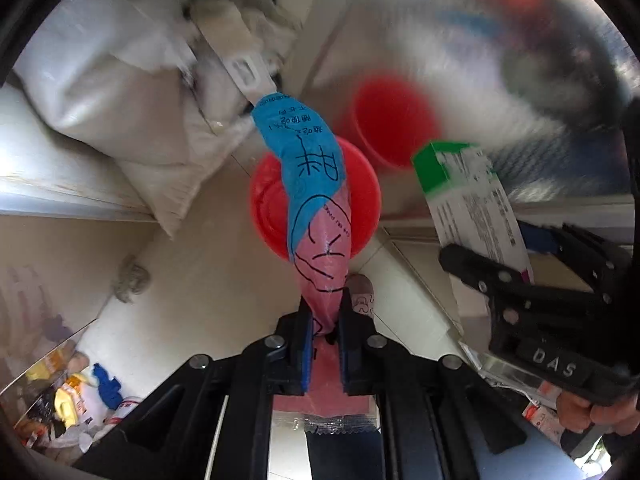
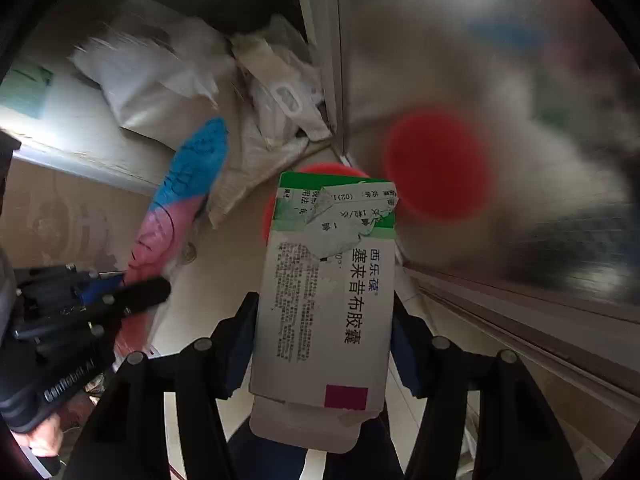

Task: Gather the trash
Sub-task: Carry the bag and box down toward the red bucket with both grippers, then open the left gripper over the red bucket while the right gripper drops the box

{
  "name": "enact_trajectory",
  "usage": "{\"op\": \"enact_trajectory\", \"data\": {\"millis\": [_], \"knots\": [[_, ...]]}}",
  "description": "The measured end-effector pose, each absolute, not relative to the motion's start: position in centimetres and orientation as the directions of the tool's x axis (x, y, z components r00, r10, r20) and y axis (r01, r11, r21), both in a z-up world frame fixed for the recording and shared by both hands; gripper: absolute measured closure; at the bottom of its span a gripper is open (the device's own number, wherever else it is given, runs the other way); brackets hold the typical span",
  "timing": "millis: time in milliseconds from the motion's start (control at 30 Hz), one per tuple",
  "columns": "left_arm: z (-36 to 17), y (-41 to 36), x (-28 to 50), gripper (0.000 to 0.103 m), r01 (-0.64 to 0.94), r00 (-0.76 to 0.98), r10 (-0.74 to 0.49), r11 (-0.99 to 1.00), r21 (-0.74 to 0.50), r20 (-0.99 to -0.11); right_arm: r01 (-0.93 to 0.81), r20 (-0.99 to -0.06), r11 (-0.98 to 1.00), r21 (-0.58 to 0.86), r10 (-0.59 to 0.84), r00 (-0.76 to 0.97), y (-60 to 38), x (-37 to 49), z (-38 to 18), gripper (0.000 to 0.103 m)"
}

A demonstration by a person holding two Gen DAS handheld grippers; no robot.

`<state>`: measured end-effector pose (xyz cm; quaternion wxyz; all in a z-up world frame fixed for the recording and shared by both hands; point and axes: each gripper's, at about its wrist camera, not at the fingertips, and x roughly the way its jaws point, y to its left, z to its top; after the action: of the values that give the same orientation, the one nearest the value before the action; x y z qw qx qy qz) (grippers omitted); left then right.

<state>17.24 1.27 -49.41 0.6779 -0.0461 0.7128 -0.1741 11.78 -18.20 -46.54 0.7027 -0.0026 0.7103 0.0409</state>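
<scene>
The long, crinkly blue and pink plastic wrapper (image 1: pixel 316 200) with black writing on it is pinched at its pink end between the two black fingers of the left claw (image 1: pixel 326 330), and it sticks straight out ahead of that claw. The white and green cardboard medicine box (image 2: pixel 328 300), with a torn label near its green end and a purple square near its other end, sits squeezed between the two fingers of the right claw (image 2: pixel 324 344), so that claw is closed on the box. In the left wrist view the box (image 1: pixel 468 200) and the right claw (image 1: pixel 492 280) are off to the right of the wrapper, near it but apart. In the right wrist view the wrapper (image 2: pixel 184 196) and the left claw (image 2: pixel 136 288) are off to the left. Just past the tip of each claw, lower down, is a round red plastic bucket (image 1: pixel 264 208), partly hidden behind the wrapper. To the right of the bucket stands a shiny metal wall (image 1: pixel 500 40) that shows a blurry red copy of it. To the left and farther ahead lie big white woven sacks (image 1: pixel 132 92), lumpy and piled together. Under everything is a pale tiled floor (image 1: pixel 208 280). Down at the left of the left claw is a heap of mixed colourful trash (image 1: pixel 76 404), too small to tell apart.
</scene>
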Motion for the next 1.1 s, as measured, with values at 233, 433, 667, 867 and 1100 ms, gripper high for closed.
{"op": "enact_trajectory", "data": {"millis": [233, 433, 667, 867, 1100], "knots": [[-56.7, 0.4, 17.0, 0.094, 0.175, -0.127, -0.344, 0.915, -0.363, -0.93, -0.044, -0.999, 0.998, 0.054, 0.054, -0.009, -18.8, 13.3, -53.2, 0.046], [-58.6, -0.7, 17.1, 0.094, 0.204, -0.132, -0.354, 0.905, -0.375, -0.926, -0.029, -0.999, 0.999, 0.042, 0.041, -0.023, -18.8, 13.6, -55.0, 0.046], [-59.5, -1.6, 17.5, 0.088, 0.238, -0.159, -0.345, 0.896, -0.375, -0.925, 0.001, -0.999, 1.0, 0.021, 0.021, -0.027, -19.2, 14.0, -55.9, 0.046], [-58.7, -1.5, 18.1, 0.065, 0.269, -0.108, -0.34, 0.895, -0.356, -0.934, 0.014, -1.0, 1.0, 0.018, 0.018, -0.007, -19.4, 14.2, -55.3, 0.046], [-57.8, 0.7, 18.6, 0.065, 0.264, -0.036, -0.288, 0.921, -0.287, -0.957, -0.021, -1.0, 1.0, 0.005, 0.005, 0.002, -18.5, 14.1, -54.3, 0.046]]}}
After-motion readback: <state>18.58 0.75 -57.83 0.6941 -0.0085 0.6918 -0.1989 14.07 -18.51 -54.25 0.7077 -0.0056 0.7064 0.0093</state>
